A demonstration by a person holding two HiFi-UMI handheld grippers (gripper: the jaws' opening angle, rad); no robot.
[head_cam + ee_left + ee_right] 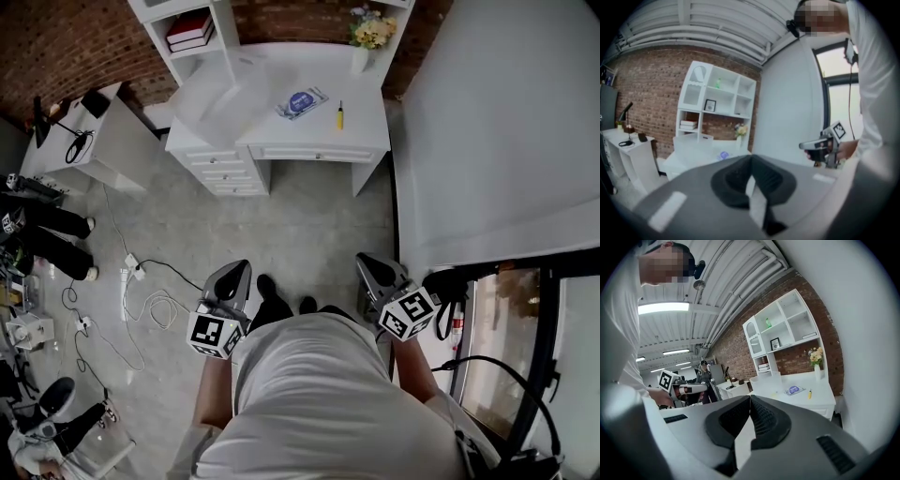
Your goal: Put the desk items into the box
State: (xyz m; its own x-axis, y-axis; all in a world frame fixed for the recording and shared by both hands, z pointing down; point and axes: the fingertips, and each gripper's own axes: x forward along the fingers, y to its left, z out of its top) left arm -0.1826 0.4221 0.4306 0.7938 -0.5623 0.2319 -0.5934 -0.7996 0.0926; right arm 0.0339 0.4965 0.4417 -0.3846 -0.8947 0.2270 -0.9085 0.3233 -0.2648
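Note:
A white desk (319, 141) stands far ahead across the floor. On it are a clear plastic box (211, 98), a blue packet (302, 101) and a small yellow tool (340, 115). The right gripper view shows the same box (765, 381), packet (794, 390) and yellow tool (810, 393). The packet (723, 154) shows faintly in the left gripper view. My left gripper (236, 272) and right gripper (367, 264) are held at waist height, well short of the desk. Both are shut and empty, the left gripper (751, 161) and the right gripper (750, 401) with jaws pressed together.
A vase of flowers (366, 37) stands at the desk's back edge, below a white shelf unit with books (190, 30). A second white desk (80, 141) stands left. Cables and a power strip (131, 277) lie on the floor. A white wall (497, 131) runs along the right.

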